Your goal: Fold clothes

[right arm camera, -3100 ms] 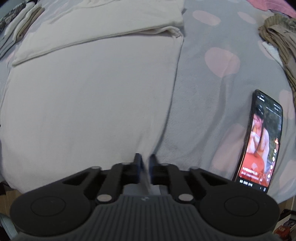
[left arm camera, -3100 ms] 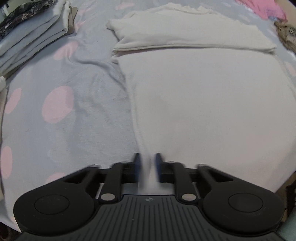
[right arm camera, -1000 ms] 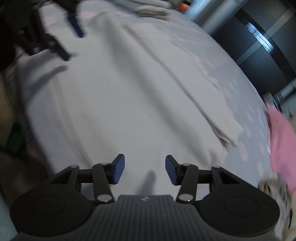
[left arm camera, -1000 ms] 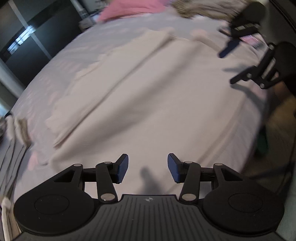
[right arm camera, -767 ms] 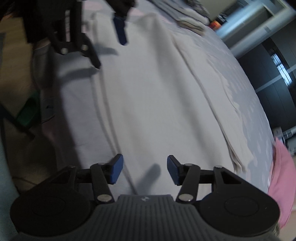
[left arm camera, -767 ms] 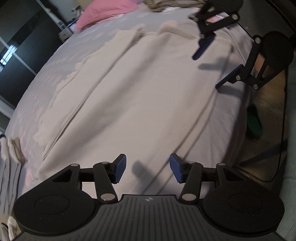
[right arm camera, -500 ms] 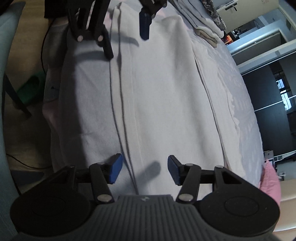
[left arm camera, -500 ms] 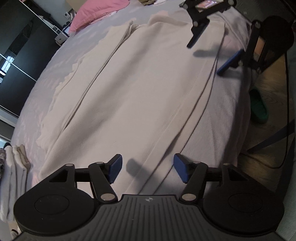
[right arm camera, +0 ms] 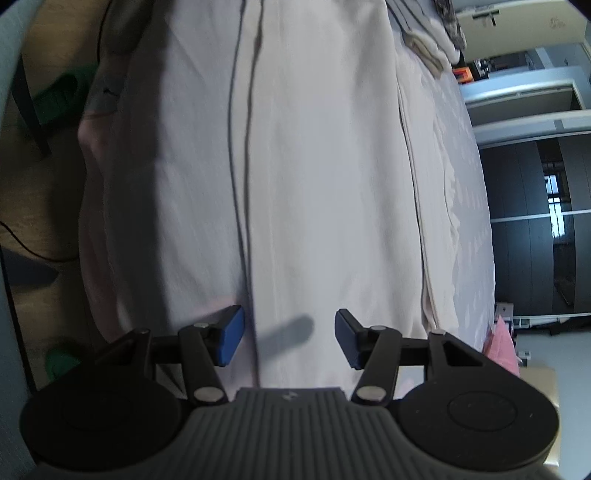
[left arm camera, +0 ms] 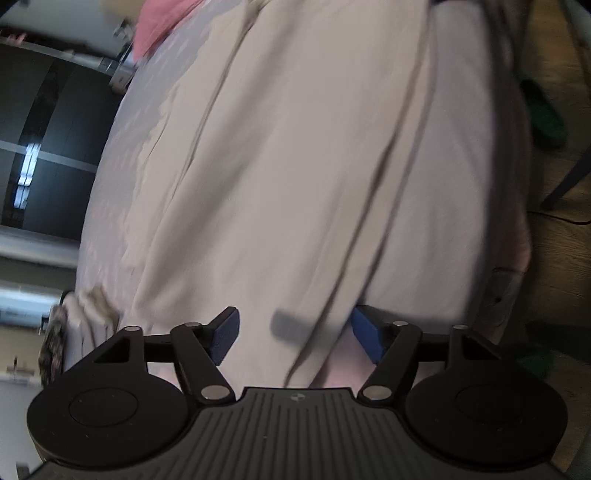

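A cream garment (left arm camera: 295, 166) lies flat on the bed, with a folded band along its far side and a doubled edge along the bed's near side. It also fills the right wrist view (right arm camera: 325, 166). My left gripper (left arm camera: 295, 338) is open and empty, just above one end of the garment. My right gripper (right arm camera: 288, 338) is open and empty above the opposite end, its jaws straddling the doubled edge. Neither gripper touches the cloth.
The grey bedspread with pink dots (left arm camera: 118, 158) shows past the garment. A stack of folded clothes (left arm camera: 74, 317) lies at one end, also in the right wrist view (right arm camera: 432, 40). A pink cloth (left arm camera: 162, 22) lies at the other end. Green slippers (left arm camera: 543, 114) and wooden floor lie beside the bed.
Both grippers let go of the garment's near edge, opened, and swung out to its two ends, facing each other along the bed. Both have dropped lower and closer to the cloth.
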`<state>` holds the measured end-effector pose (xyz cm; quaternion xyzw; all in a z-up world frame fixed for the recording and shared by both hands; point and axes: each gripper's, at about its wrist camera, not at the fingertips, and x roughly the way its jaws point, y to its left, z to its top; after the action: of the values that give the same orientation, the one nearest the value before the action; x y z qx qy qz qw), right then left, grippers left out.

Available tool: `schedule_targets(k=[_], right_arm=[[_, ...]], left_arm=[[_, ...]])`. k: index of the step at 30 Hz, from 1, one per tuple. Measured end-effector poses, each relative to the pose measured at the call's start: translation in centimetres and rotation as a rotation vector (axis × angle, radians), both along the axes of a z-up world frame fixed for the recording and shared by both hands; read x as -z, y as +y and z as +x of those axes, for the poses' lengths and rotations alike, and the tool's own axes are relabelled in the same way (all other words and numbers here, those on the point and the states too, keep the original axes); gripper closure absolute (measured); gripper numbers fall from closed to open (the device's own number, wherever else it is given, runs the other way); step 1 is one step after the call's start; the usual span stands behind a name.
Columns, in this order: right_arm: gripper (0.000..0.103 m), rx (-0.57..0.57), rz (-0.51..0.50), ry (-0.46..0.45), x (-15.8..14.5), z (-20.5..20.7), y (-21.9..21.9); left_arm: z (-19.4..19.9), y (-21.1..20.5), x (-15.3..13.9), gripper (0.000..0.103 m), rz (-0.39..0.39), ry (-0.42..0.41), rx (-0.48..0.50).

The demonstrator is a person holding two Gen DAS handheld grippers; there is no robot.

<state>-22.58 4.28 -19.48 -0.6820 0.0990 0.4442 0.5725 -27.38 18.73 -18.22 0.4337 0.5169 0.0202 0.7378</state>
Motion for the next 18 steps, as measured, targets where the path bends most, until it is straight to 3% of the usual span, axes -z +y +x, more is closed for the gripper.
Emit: schedule_targets(k=[4, 9, 11, 13, 15, 18], right_arm=[[0.045, 0.024, -0.040, -0.051, 0.4, 0.6, -0.7], [0.047, 0.050, -0.089, -0.117, 1.4, 1.6, -0.5], [0.050, 0.052, -0.103, -0.116, 1.5, 1.7, -0.3], [0.069, 0.058, -0.115, -0.097, 1.4, 1.6, -0.1], [0.074, 0.058, -0.129, -0.093, 1.5, 1.5, 0.0], [0.085, 0.088, -0.122, -0.083, 1.2, 1.9, 0.3]], left_arm=[[0.2, 1.2, 0.6, 0.036, 0.081, 0.027, -0.068], [-0.4, 1.5, 0.3, 0.043, 0.061, 0.027, -0.093], [-0.3, 1.6, 0.1, 0.056, 0.051, 0.022, -0.108], [-0.1, 2.1, -0.3, 0.068, 0.008, 0.014, -0.154], [0.1, 2.7, -0.8, 0.084, -0.041, 0.005, -0.205], [0.3, 3.3, -1.7, 0.093, -0.084, -0.030, -0.270]])
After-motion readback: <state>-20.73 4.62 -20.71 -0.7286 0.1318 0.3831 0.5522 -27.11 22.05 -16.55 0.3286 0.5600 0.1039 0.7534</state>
